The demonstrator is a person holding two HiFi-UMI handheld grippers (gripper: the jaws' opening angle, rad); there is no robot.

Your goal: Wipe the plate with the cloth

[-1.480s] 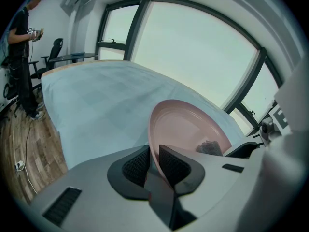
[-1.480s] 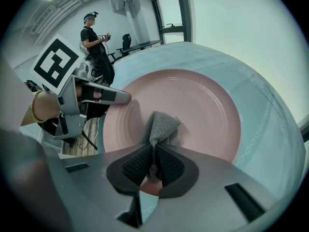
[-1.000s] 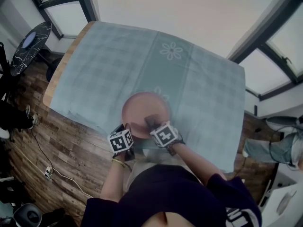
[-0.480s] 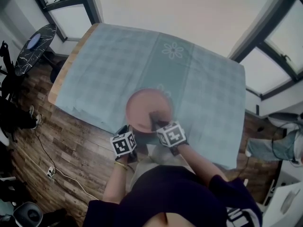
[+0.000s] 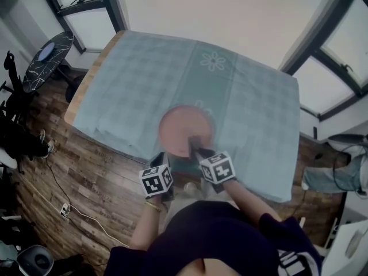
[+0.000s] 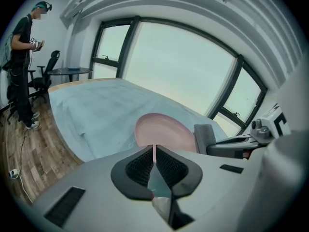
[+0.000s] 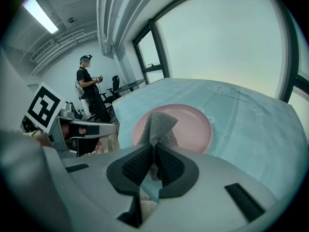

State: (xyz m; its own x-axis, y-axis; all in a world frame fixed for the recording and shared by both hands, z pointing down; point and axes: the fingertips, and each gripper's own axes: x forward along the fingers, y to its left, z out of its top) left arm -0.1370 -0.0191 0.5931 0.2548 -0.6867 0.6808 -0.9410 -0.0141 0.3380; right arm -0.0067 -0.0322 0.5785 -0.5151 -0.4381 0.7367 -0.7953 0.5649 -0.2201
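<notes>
A pink plate (image 5: 185, 128) lies on the light blue tablecloth (image 5: 138, 91), close to the table's near edge. My right gripper (image 5: 196, 149) is shut on a grey cloth (image 7: 157, 123), which sticks up from the jaws over the plate's (image 7: 193, 124) near rim. Whether the cloth touches the plate I cannot tell. My left gripper (image 6: 154, 152) is shut with nothing in it, just short of the plate's (image 6: 161, 132) near left rim; a pink sliver shows through the slit. In the left gripper view the cloth (image 6: 204, 138) is at the right.
The tablecloth hangs over the near table edge (image 5: 115, 138) above a wooden floor (image 5: 86, 183). A round black table (image 5: 47, 52) and chairs stand at the far left. A person (image 6: 21, 57) stands beyond the table's left end. A cable (image 5: 63, 203) lies on the floor.
Both grippers have drawn back toward me from the plate. The cloth has slid from inside the plate to its near rim. The left gripper has come off the plate's edge.
</notes>
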